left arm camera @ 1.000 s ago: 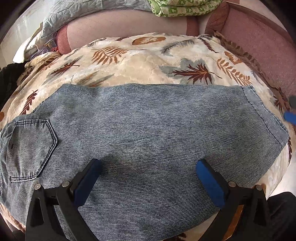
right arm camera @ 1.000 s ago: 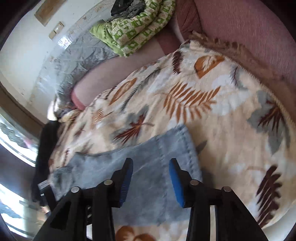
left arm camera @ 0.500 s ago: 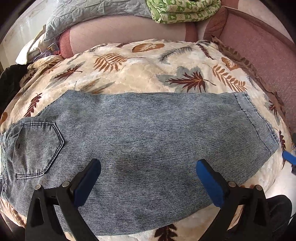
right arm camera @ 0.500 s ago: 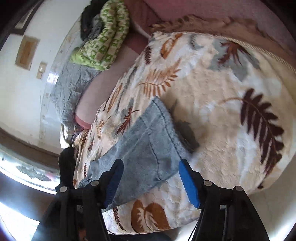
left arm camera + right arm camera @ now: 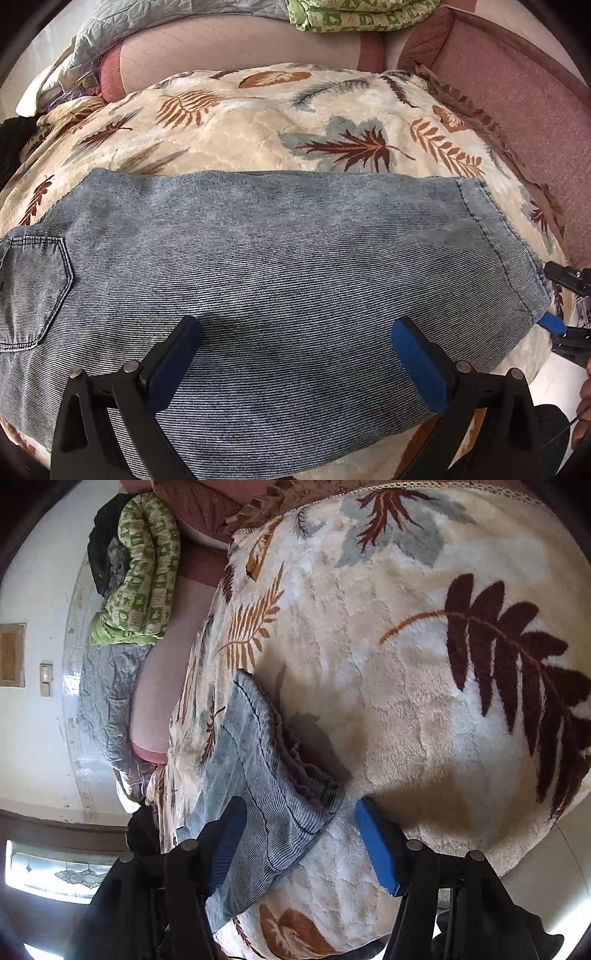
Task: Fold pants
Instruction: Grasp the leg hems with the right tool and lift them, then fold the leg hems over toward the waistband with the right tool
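Observation:
Light blue denim pants (image 5: 277, 266) lie flat on a leaf-patterned blanket (image 5: 258, 129), back pocket at the left, leg hem at the right. My left gripper (image 5: 295, 354) is open and empty, hovering over the middle of the pants near the front edge. My right gripper (image 5: 299, 834) is open, its jaws straddling the near corner of the leg hem (image 5: 280, 786); one pad is over the denim, the other on the blanket. The right gripper also shows at the right edge of the left wrist view (image 5: 557, 314).
A pink sofa back (image 5: 517, 92) rises behind and to the right of the blanket. A green patterned quilt (image 5: 354, 14) and a grey quilt (image 5: 155, 22) are piled at the back. The blanket's front edge drops off near me.
My right gripper has rolled and moved down to the hem corner, opening wider around it. My left gripper has stayed open and shifted slightly over the pants.

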Motion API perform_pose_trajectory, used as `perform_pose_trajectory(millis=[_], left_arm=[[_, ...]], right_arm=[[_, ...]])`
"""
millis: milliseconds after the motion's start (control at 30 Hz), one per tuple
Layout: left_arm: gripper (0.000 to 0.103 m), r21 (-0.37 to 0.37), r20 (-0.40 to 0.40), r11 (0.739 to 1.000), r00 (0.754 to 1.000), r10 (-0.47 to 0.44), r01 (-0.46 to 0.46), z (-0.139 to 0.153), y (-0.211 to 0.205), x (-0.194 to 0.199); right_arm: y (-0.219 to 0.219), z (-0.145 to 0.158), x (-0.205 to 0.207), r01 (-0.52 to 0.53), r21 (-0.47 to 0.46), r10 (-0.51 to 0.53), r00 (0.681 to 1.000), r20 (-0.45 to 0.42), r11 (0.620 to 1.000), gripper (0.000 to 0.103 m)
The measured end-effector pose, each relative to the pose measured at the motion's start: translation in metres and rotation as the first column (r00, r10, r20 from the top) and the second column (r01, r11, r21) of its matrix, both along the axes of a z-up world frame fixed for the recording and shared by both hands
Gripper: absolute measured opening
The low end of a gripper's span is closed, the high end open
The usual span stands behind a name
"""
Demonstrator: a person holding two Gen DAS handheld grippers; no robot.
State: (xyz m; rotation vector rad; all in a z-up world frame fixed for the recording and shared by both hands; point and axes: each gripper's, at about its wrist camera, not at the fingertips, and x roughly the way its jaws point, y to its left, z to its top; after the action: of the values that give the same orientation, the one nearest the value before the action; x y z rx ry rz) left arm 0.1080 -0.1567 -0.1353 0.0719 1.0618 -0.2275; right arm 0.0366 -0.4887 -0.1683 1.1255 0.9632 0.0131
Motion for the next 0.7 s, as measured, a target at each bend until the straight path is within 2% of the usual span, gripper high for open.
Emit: perform_pose_trajectory(millis=[67, 100, 133, 233, 333, 467, 567, 633, 700], left_arm=[[0.103, 0.036, 0.026, 0.999, 0.999, -0.019, 0.018, -0.002, -0.005, -0.003], [0.103, 0.046, 0.029, 0.999, 0.999, -0.025, 0.024, -0.003, -0.006, -0.004], [0.103, 0.047, 0.032, 0.998, 0.999, -0.03, 0.028, -0.003, -0.005, -0.004], [0.103, 0.033, 0.032, 0.999, 0.999, -0.026, 0.025, -0.003, -0.003, -0.002], [0.103, 0.05, 0.028, 0.998, 0.999, -0.035, 0.034, -0.004, -0.006, 0.0], [0.103, 0.128, -0.022, 0.99, 0.998, -0.064, 0.067, -0.008, -0.016, 0.008], [0.103, 0.127, -0.07, 0.99, 0.996, -0.047, 0.056, -0.004, -0.017, 0.015], [0.087, 0.088, -0.049, 0.994, 0.997, -0.059, 0.063, 0.007, -0.013, 0.013], [0.087, 0.075, 0.012, 0.997, 1.0, -0.007, 0.006, 0.02, 0.0, 0.011]], right_arm=[[0.0, 0.002, 0.006, -0.001, -0.035, 0.0, 1.0, -0.012, 0.999, 0.055], [-0.001, 0.0, 0.008, -0.001, -0.052, 0.0, 1.0, -0.029, 0.999, 0.039], [-0.002, -0.003, 0.011, 0.0, -0.052, -0.002, 0.999, -0.043, 0.999, 0.035], [-0.001, -0.002, 0.014, -0.024, -0.083, 0.02, 0.998, -0.052, 0.996, 0.032], [0.004, 0.007, 0.014, -0.042, -0.145, 0.037, 0.999, -0.036, 0.989, 0.028], [0.018, 0.035, 0.013, -0.053, -0.24, 0.06, 0.998, 0.022, 0.969, 0.027], [0.032, 0.062, 0.017, -0.074, -0.316, 0.094, 0.994, 0.051, 0.946, 0.027], [0.039, 0.073, 0.018, -0.083, -0.353, 0.11, 0.992, 0.056, 0.932, 0.027], [0.046, 0.083, 0.02, -0.091, -0.395, 0.123, 0.991, 0.057, 0.914, 0.027]])
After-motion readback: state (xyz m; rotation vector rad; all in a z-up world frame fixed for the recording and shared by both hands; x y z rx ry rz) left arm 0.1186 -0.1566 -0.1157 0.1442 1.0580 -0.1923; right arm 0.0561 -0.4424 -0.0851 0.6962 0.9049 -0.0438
